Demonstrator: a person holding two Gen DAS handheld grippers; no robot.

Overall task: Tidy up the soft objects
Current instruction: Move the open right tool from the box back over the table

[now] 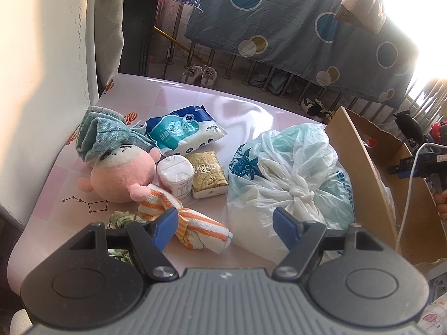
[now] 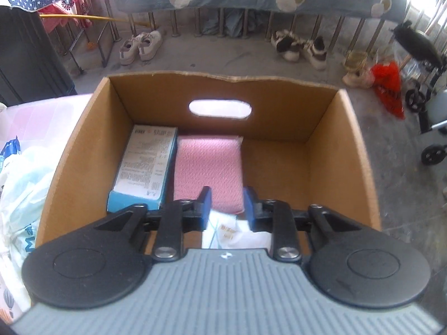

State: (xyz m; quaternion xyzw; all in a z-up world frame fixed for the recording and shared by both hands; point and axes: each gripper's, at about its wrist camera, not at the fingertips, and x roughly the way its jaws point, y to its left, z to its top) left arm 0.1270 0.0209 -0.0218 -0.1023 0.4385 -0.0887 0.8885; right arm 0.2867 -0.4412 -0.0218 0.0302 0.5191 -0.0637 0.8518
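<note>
A pink plush doll (image 1: 120, 176) lies at nine o'clock of the gold tissue pack (image 1: 208, 174); orange-and-white striped towel (image 1: 195, 227); pink checked table (image 1: 212, 103); brown cardboard box (image 2: 83, 150).

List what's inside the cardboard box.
Inside the cardboard box: a blue-and-white carton, a pink cloth and a white packet, partly hidden by the right claw.

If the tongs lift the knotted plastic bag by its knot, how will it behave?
The bag will probably sag and swing, since its thin film is crumpled. It looks bulky but likely light. The film may slip, so the knot seems the safer hold.
</note>
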